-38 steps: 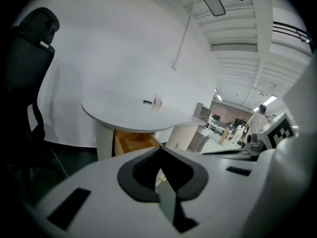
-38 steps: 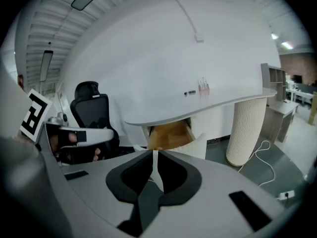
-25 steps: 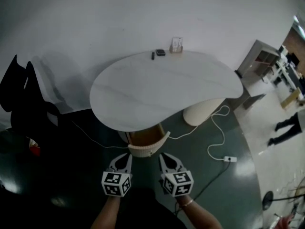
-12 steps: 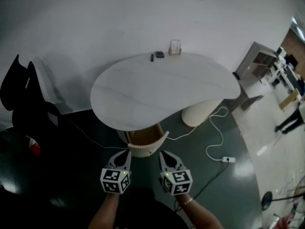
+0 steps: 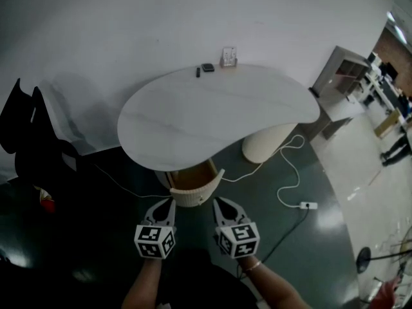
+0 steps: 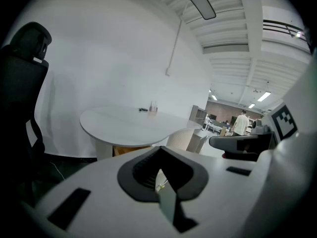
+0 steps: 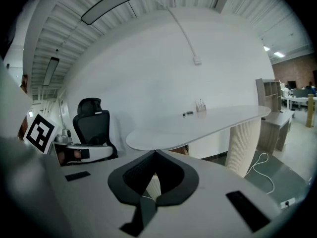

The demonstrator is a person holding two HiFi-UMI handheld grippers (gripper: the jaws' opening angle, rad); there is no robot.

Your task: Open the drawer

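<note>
A curved drawer (image 5: pixel 191 188) with a ribbed cream front and a wooden inside stands pulled out from under the near end of the white table (image 5: pixel 212 114). My left gripper (image 5: pixel 168 201) hangs just before the drawer front at its left, jaws shut and empty. My right gripper (image 5: pixel 217 201) hangs at the front's right end, also shut with nothing held. Neither touches the drawer. In the left gripper view the closed left gripper (image 6: pixel 159 148) points at the table, with a strip of the wooden drawer (image 6: pixel 130 149) showing under it. The right gripper (image 7: pixel 155 152) shows closed in its own view.
A black office chair (image 5: pixel 32 140) stands at the left. A ribbed table pedestal (image 5: pixel 267 145), a white cable and a power strip (image 5: pixel 308 205) lie on the dark floor at the right. Small dark items (image 5: pixel 207 67) and a holder (image 5: pixel 228 56) sit at the table's far edge.
The head view has drifted a little, so the table sits slightly left and higher. Both grippers keep their place before the drawer. A person at the far right has walked on.
</note>
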